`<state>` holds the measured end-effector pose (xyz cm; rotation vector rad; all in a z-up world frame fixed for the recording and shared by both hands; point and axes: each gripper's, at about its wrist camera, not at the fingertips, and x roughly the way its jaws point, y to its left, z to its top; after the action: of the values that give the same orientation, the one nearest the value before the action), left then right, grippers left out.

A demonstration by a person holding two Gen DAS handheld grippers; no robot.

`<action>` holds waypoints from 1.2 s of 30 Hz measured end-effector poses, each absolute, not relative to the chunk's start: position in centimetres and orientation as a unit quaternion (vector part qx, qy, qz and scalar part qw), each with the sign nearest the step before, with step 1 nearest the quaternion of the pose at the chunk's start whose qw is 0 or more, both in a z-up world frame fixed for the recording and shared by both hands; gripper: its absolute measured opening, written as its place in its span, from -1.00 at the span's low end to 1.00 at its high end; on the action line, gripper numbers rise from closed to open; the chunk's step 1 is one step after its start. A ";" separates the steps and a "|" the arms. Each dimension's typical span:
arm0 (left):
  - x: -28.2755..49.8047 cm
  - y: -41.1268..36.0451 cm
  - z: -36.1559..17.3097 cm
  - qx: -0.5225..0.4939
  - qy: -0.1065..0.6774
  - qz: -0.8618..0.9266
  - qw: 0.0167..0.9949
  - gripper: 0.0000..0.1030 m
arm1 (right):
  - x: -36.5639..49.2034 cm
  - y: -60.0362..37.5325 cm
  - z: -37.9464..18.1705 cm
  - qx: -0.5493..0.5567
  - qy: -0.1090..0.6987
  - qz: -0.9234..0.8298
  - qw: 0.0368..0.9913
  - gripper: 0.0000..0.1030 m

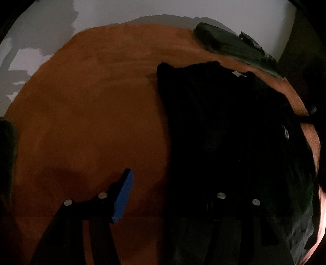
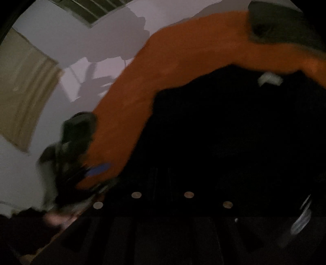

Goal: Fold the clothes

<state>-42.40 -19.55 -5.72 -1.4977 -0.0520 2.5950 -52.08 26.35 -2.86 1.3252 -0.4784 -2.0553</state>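
Left tongs (image 1: 171, 183): nearest the lens, pointed steeply down, jaws about half apart, gripping nothing. Blue pad (image 1: 123, 195) on one finger bare, above the orange cover (image 1: 91, 102). Other finger dark, over the near edge of the black garment (image 1: 224, 126); contact with it not discernible.

Right tongs (image 2: 163, 175): fingers lost against black cloth. Open or closed, pinching cloth or not: cannot tell.

Black garment: spread on the orange cover. Occupies the right half of the left view, and the centre and right of the right view. White label (image 1: 239, 74) at its far end. Near end cut off by the frame; folds and seams too dark to make out.

Orange cover: under the garment, bare to its left.

Dark green folded cloth (image 1: 228, 42): at the far edge of the cover, beyond the label, apart from the garment.

Bare forearm (image 1: 311, 142): at the right edge of the left view, beside the garment, mostly cut off.

Pale wall (image 1: 142, 10): behind the cover, crossed by grey shadows.

Beige curtain (image 2: 22, 91) and slatted vent (image 2: 91, 10): right view only, blurred.
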 end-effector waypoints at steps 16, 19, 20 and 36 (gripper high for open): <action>-61.4 -22.2 -8.3 -0.537 -0.246 0.802 0.090 -0.84 | -39.6 42.0 -1.9 0.493 -0.232 -0.817 0.188 -0.82; -61.1 -26.5 -8.6 -0.501 -0.319 0.802 0.056 -0.84 | -38.0 46.8 -1.9 0.479 -0.263 -0.826 0.141 -0.82; -61.1 -27.5 -9.3 -0.503 -0.339 0.793 0.055 -0.84 | -37.5 48.2 -2.0 0.476 -0.272 -0.826 0.128 -0.82; -60.1 -26.4 -9.3 -0.542 -0.287 0.786 0.082 -0.06 | -36.8 52.0 -3.6 0.485 -0.290 -0.819 0.105 -0.82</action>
<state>-60.13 -26.39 -9.29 -1.6180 -0.8560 2.3470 -36.80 52.04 -3.64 1.4279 -0.8542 -2.4121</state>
